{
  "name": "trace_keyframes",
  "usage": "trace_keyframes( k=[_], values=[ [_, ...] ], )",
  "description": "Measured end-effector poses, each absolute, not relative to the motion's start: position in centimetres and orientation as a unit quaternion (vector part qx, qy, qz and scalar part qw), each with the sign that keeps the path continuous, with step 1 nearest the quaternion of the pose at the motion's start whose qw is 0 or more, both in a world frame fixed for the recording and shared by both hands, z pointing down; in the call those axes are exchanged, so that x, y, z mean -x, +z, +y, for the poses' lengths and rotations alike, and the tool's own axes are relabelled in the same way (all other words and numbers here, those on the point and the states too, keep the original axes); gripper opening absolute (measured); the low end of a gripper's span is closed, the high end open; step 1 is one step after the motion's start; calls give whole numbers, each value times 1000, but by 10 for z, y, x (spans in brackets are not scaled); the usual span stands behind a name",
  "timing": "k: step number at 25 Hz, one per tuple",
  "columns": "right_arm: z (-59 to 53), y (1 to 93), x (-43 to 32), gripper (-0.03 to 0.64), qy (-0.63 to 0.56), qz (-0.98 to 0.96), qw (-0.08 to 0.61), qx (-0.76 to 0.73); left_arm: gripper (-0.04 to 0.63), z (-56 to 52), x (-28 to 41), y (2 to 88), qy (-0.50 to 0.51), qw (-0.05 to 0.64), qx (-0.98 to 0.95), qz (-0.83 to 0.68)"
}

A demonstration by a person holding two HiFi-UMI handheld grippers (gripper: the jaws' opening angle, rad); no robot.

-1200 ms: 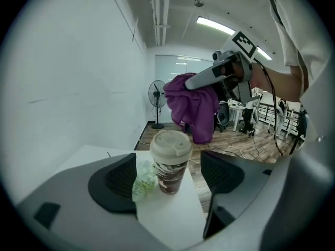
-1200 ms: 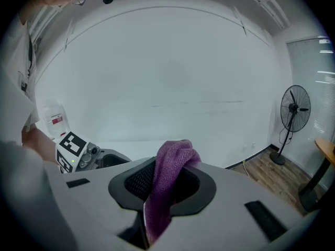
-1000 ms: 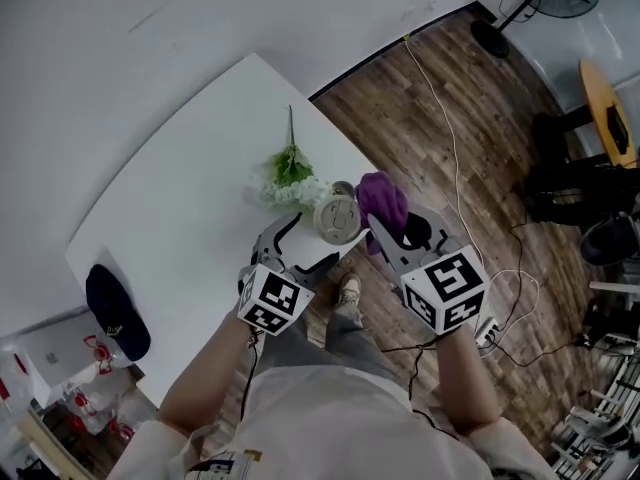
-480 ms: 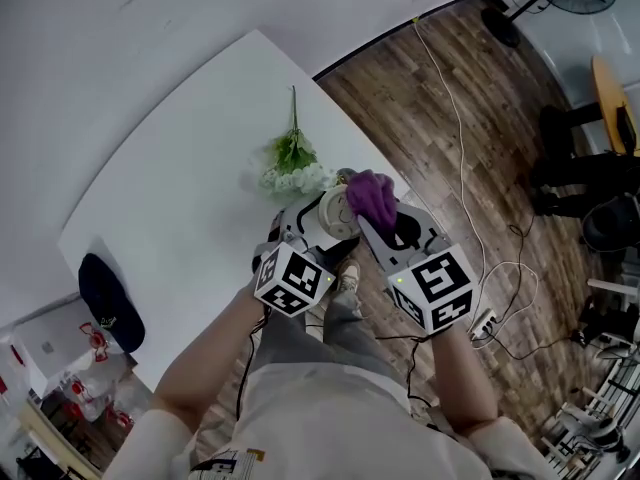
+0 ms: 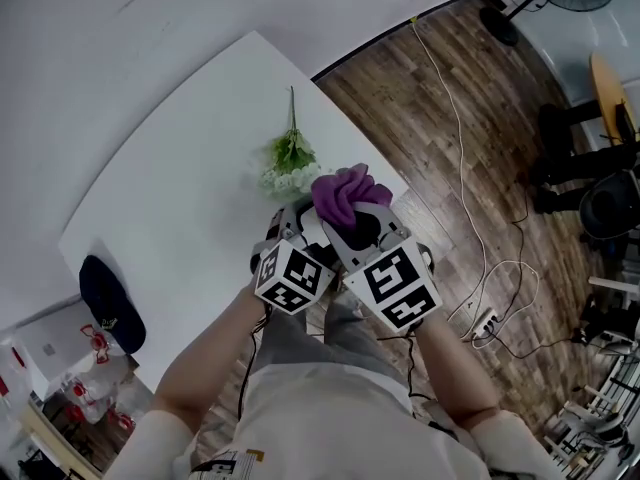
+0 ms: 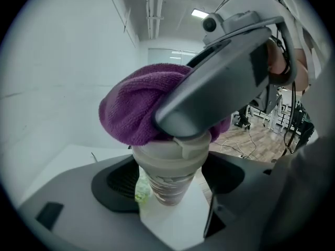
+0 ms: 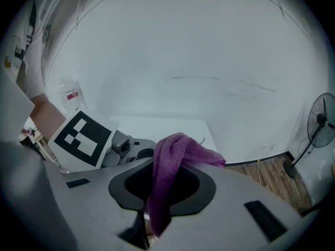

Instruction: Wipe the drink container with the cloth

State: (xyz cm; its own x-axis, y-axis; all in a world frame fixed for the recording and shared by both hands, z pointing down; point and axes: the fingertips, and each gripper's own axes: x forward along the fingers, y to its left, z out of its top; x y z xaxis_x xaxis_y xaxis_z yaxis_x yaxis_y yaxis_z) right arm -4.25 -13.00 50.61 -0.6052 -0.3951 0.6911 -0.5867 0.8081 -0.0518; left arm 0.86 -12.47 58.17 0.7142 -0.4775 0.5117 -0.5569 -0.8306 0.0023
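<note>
In the left gripper view a pale lidded drink cup (image 6: 169, 172) stands upright between the jaws of my left gripper (image 6: 170, 184), which is shut on it. A purple cloth (image 6: 137, 109) lies pressed on the cup's lid under my right gripper (image 6: 225, 85). In the right gripper view the cloth (image 7: 170, 163) is pinched between the jaws of my right gripper (image 7: 166, 195). From the head view, the cloth (image 5: 342, 193) and right gripper (image 5: 350, 218) hide the cup. My left gripper (image 5: 300, 233) sits just left of them, over the table's near edge.
A bunch of white and green flowers (image 5: 290, 166) lies on the white table (image 5: 190, 188) just beyond the grippers. A dark cap (image 5: 104, 308) rests at the table's left end. Wooden floor with cables (image 5: 470, 198) lies to the right.
My right gripper has carried the purple cloth leftward over the cup's lid, which showed before and is now covered. The left gripper rose slightly earlier and has since held still.
</note>
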Motion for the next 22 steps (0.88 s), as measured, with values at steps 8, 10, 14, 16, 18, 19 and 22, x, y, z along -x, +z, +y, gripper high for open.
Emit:
trace_keyframes(
  k=[8, 10, 14, 16, 18, 19, 22],
  values=[
    [-81, 509, 30, 94, 167, -890, 368, -212, 385, -125, -5, 582, 245, 91, -921, -288],
    [-79, 514, 14, 94, 166, -880, 383, -229, 383, -125, -6, 583, 248, 90, -922, -284],
    [-92, 514, -19, 95, 170, -862, 376, -296, 383, -122, -8, 584, 258, 81, -922, -276],
    [-106, 511, -35, 95, 173, -853, 361, -336, 383, -122, -7, 584, 256, 82, -923, -276],
    [-124, 509, -45, 95, 171, -844, 348, -370, 383, -122, -6, 583, 255, 83, -922, -278],
    [-133, 508, -48, 95, 163, -841, 347, -382, 382, -121, -6, 583, 254, 84, -922, -280],
    [-154, 507, -41, 95, 131, -844, 349, -385, 382, -121, -7, 582, 253, 83, -922, -282]
  ],
)
